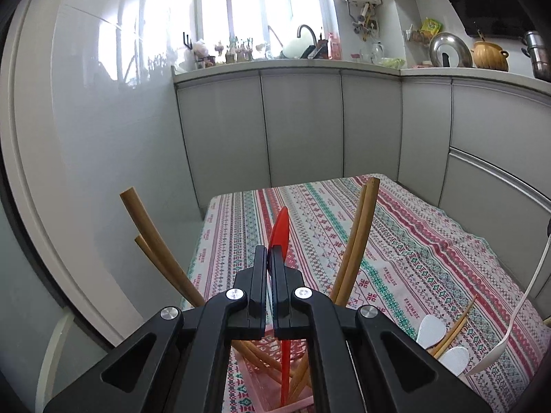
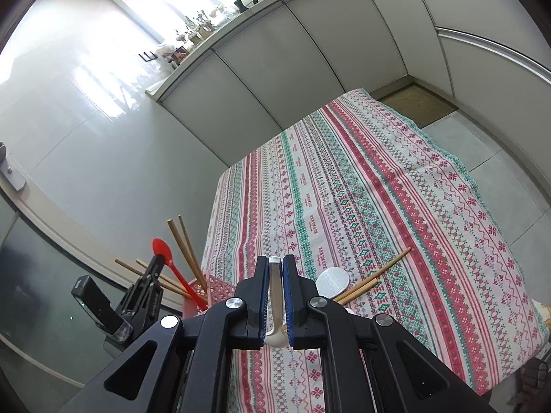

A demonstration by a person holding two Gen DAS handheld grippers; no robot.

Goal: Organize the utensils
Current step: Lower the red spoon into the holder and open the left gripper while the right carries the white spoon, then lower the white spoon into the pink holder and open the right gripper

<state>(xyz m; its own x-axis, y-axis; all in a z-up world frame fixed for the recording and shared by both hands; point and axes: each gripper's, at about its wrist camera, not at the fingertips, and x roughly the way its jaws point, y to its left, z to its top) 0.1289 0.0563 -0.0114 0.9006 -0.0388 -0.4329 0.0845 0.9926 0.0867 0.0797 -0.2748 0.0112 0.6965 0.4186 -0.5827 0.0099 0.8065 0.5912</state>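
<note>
In the left wrist view my left gripper (image 1: 268,251) is shut on a red plastic spoon (image 1: 279,230). The spoon stands bowl-up, its handle reaching down into a pink slotted basket (image 1: 256,339). Wooden chopsticks (image 1: 358,237) lean out of that basket on both sides. My right gripper (image 2: 275,260) is shut on the handle of a white spoon (image 2: 274,282), held above the near part of the tablecloth. The right wrist view also shows the left gripper (image 2: 154,268) at the red spoon (image 2: 163,249) over the pink basket (image 2: 206,287).
A striped patterned tablecloth (image 2: 378,189) covers the table. Loose chopsticks (image 2: 375,272) and a white oval utensil head (image 2: 332,282) lie on it just right of my right gripper. Grey cabinets (image 1: 303,127) stand behind the table, a glossy wall to the left.
</note>
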